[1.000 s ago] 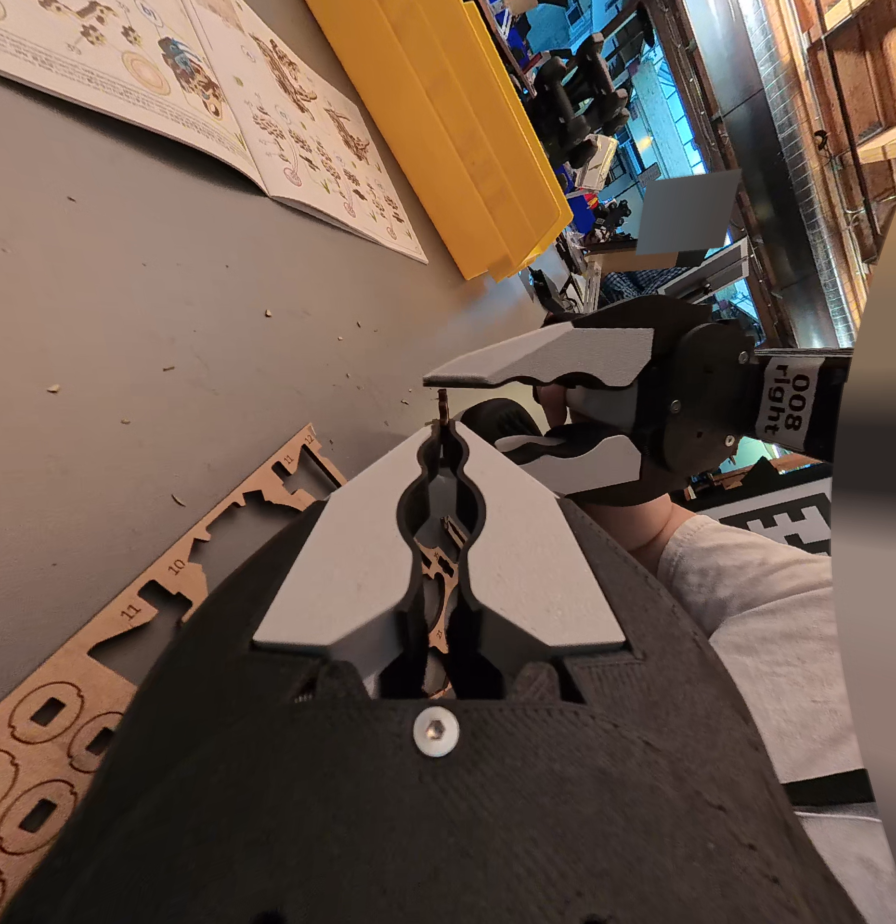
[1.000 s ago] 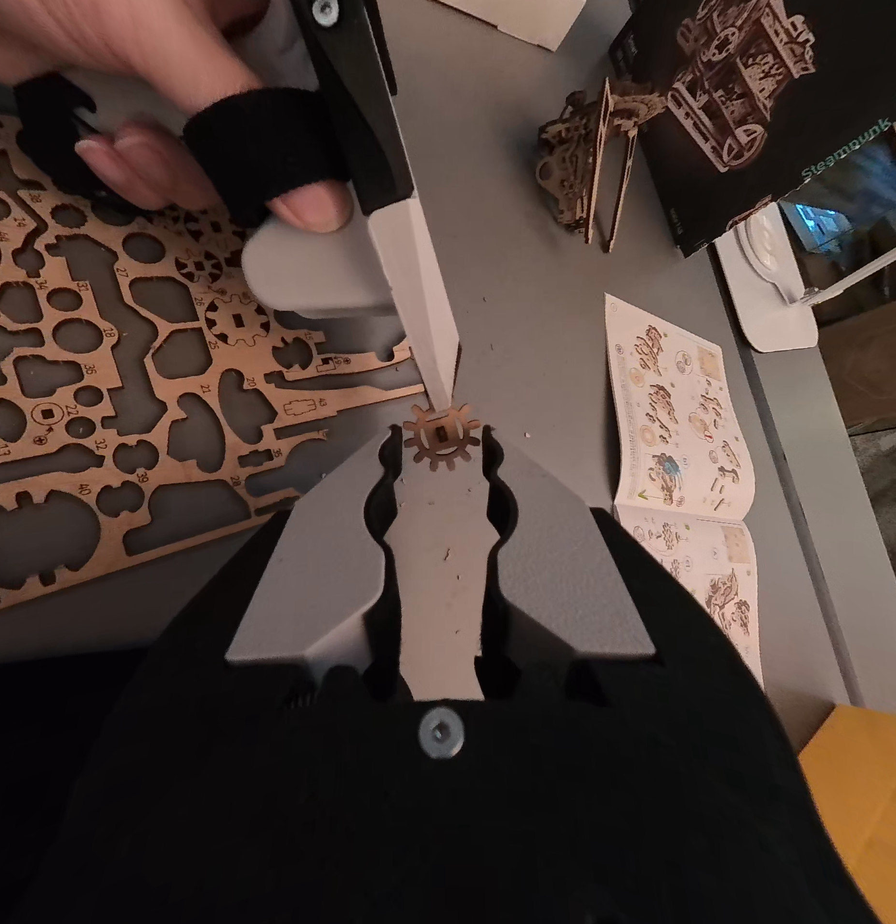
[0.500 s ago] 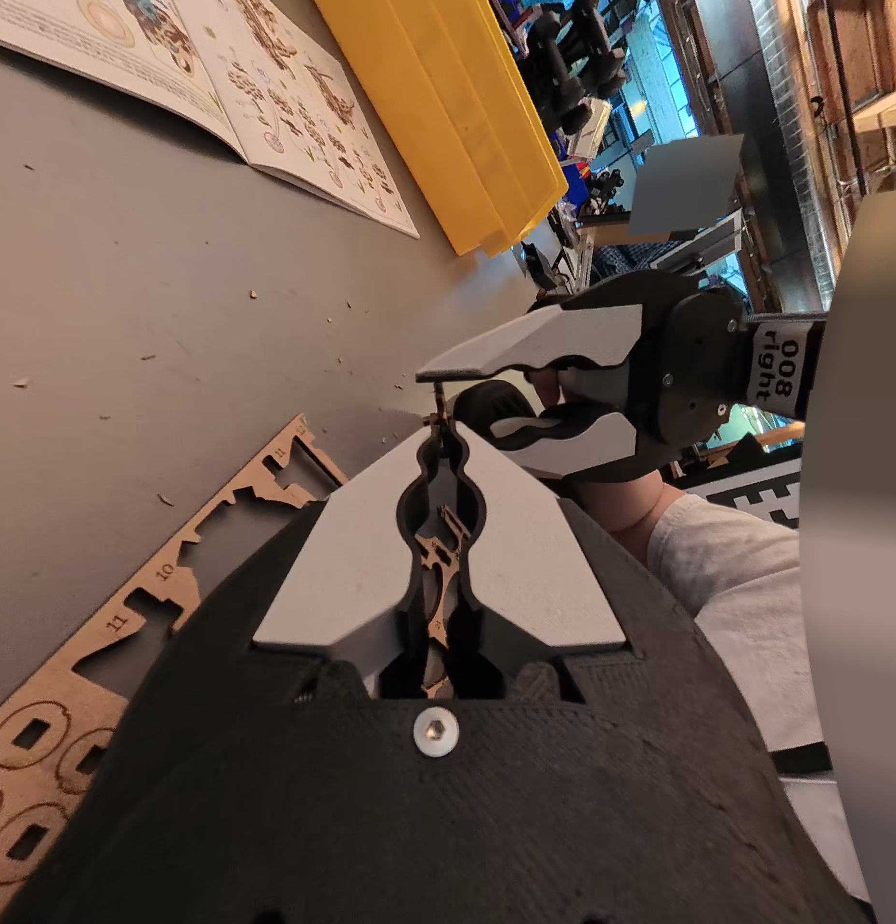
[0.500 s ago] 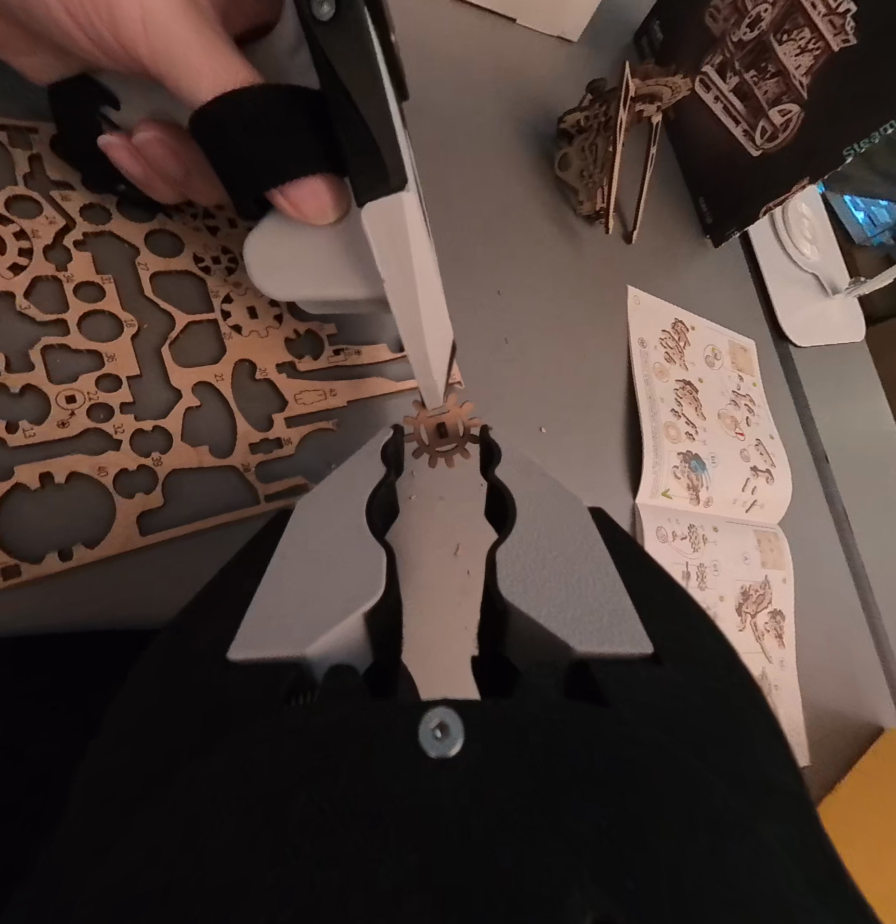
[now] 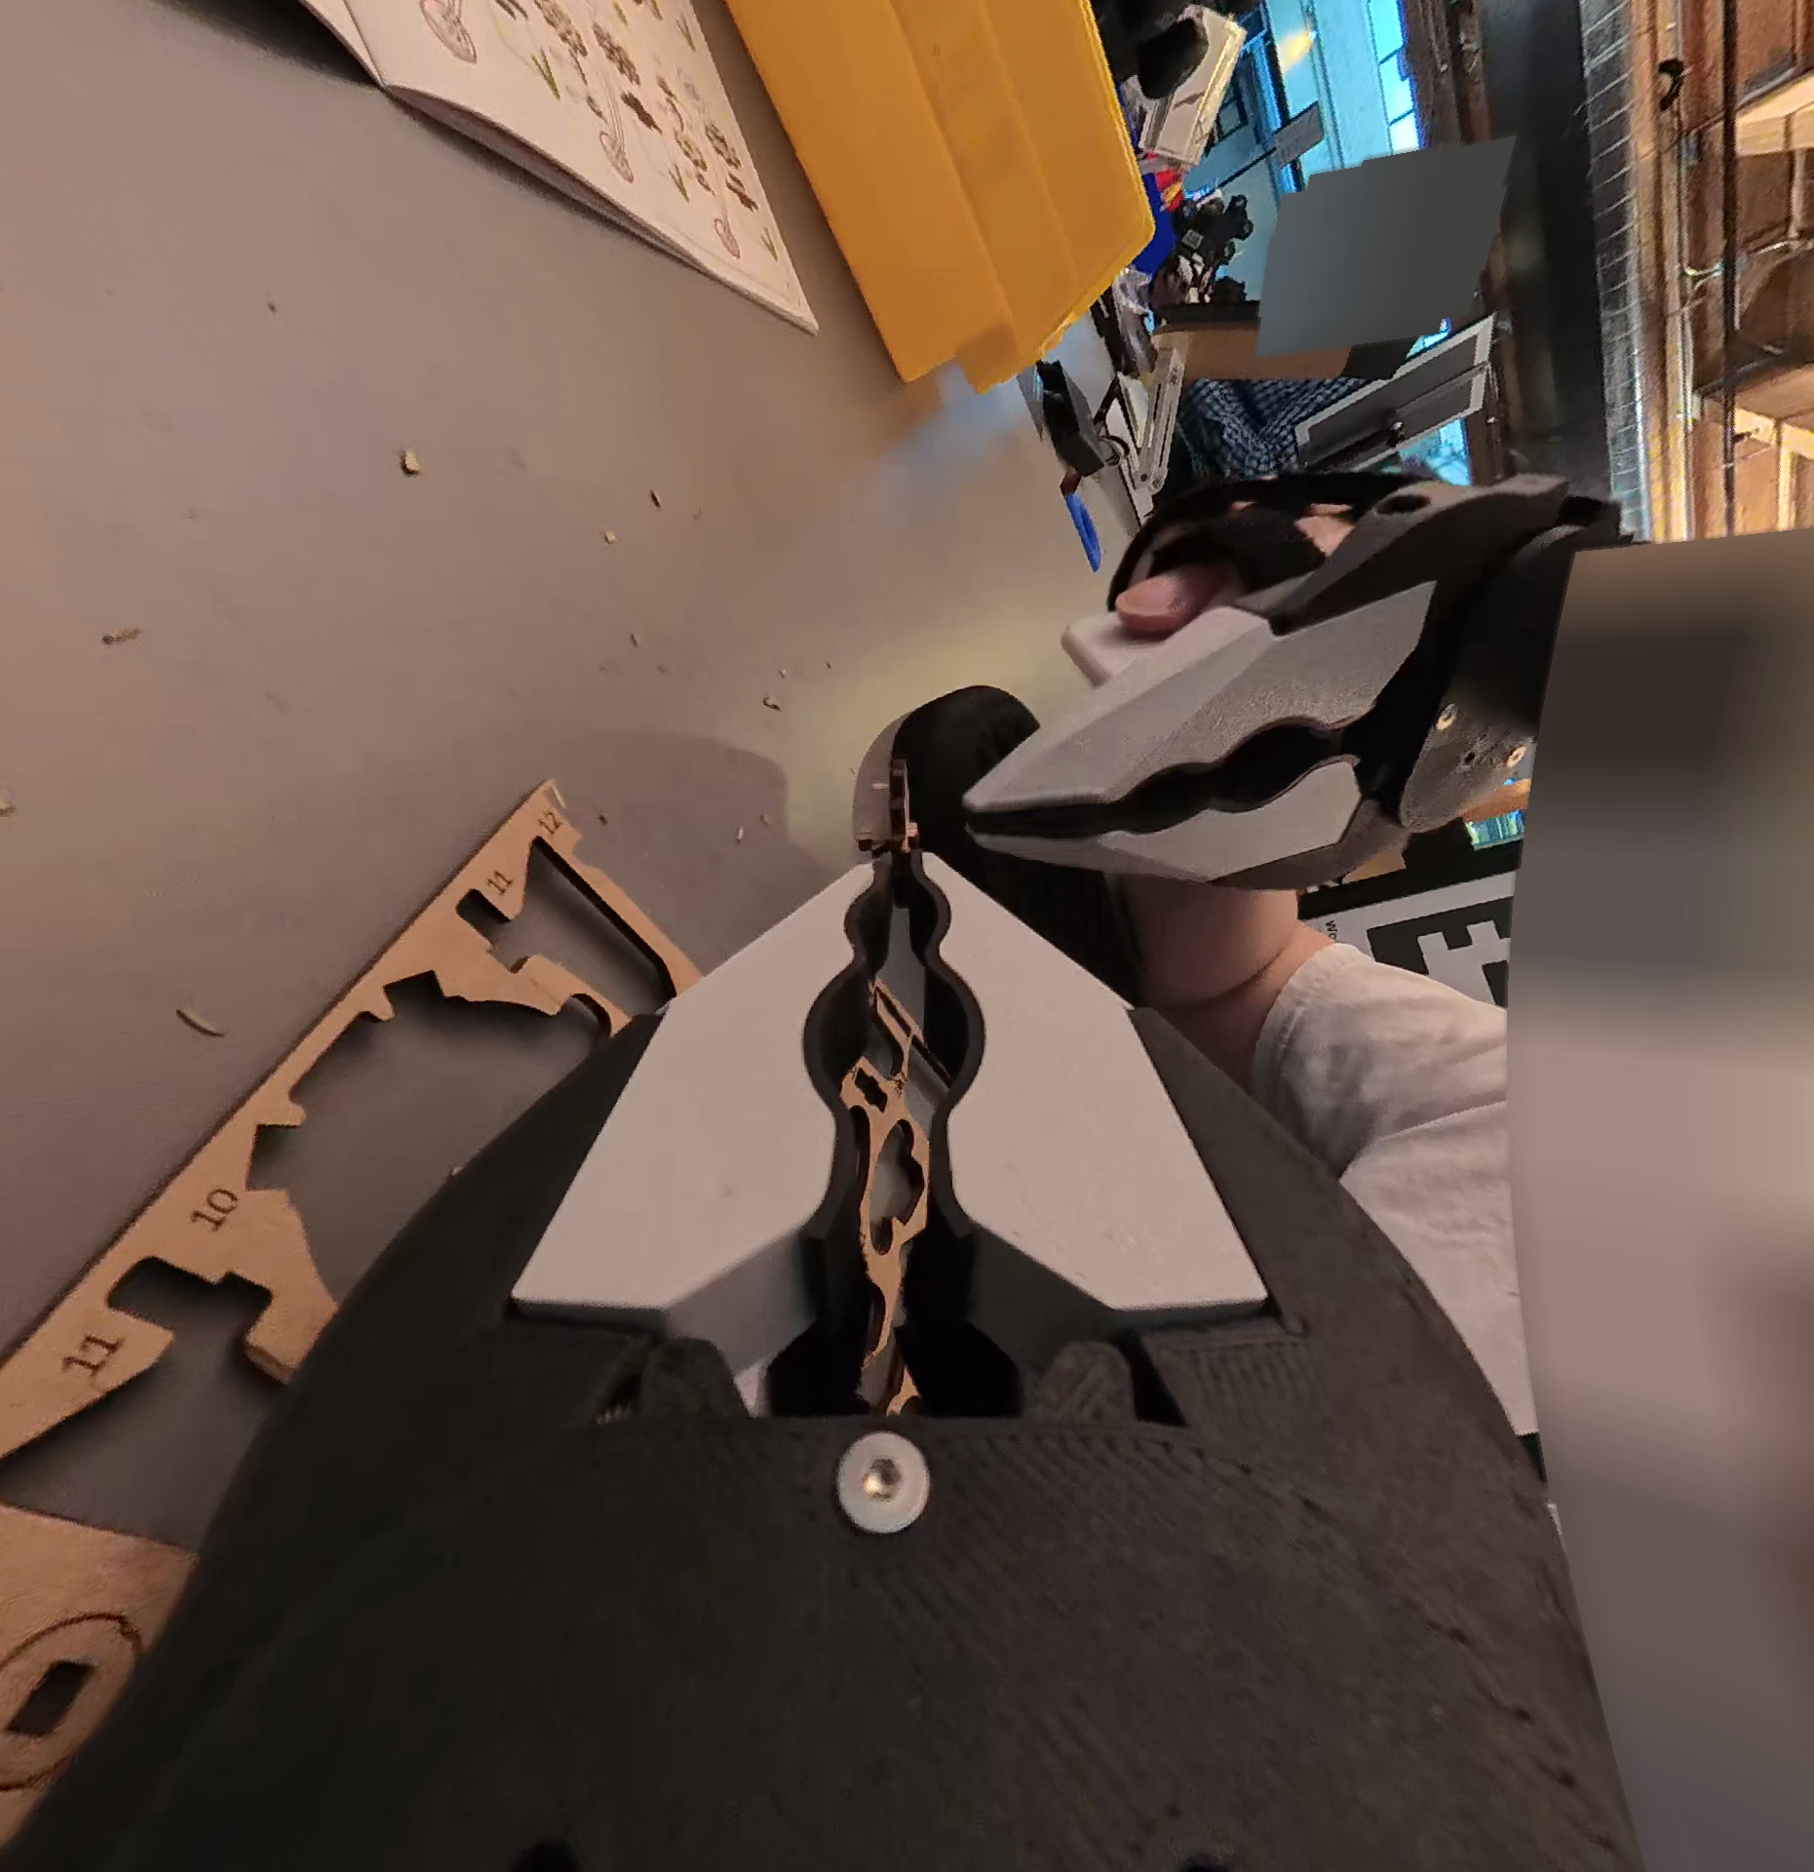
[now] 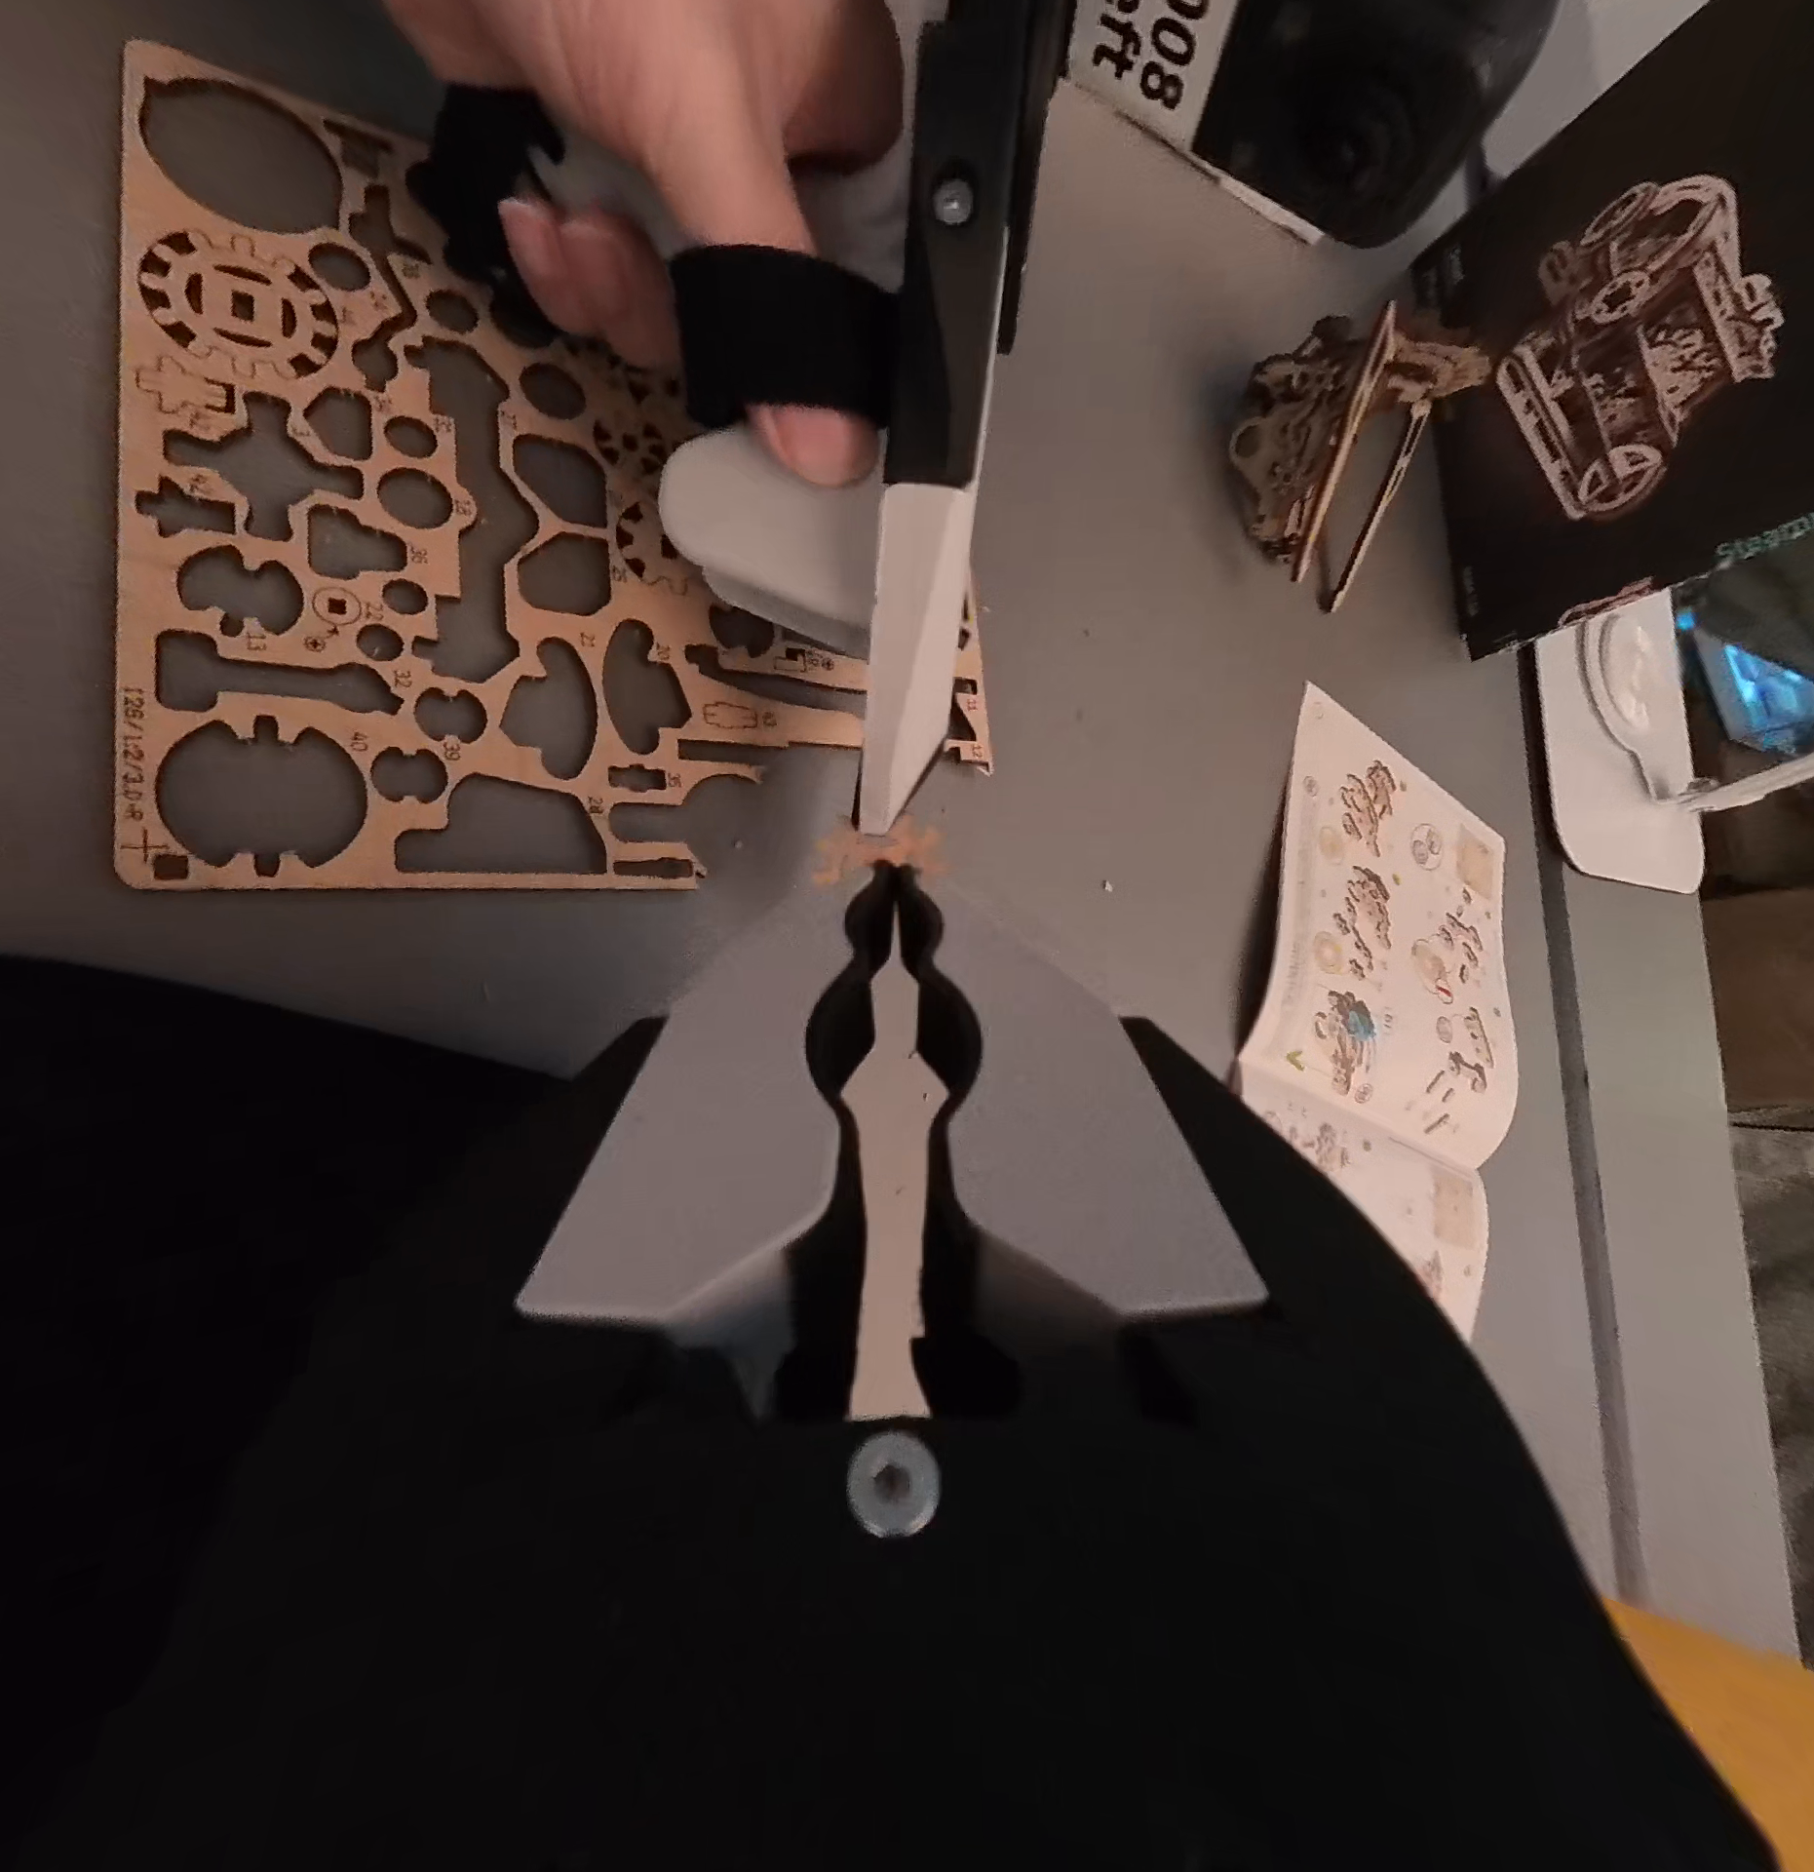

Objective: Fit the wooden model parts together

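Note:
My left gripper (image 5: 892, 879) is shut on a flat wooden part (image 5: 882, 1165), seen edge-on between its fingers. A small wooden gear (image 5: 894, 802) sits on the end of that part, just past the fingertips. In the right wrist view the gear (image 6: 928, 849) lies between the left gripper's tip (image 6: 882, 823) and my right gripper (image 6: 887, 876). The right gripper's jaws are shut with nothing between them. Its tips (image 5: 973, 815) sit right beside the gear; I cannot tell whether they touch it.
A punched-out wooden sheet (image 6: 376, 608) lies on the grey table, its corner under the left gripper (image 5: 275, 1165). An open booklet (image 6: 1389, 962), a part-built wooden model (image 6: 1328, 456), a dark box (image 6: 1642, 355), a white lamp base (image 6: 1622, 760) and a yellow bin (image 5: 963, 172) stand around. The left tips stand about 20 centimeters off the part-built wooden model (image 6: 1328, 456).
The right gripper held the gear by its rim against the left gripper's part. It has let go, shut its jaws and turned; the gear now stays on the part's end.

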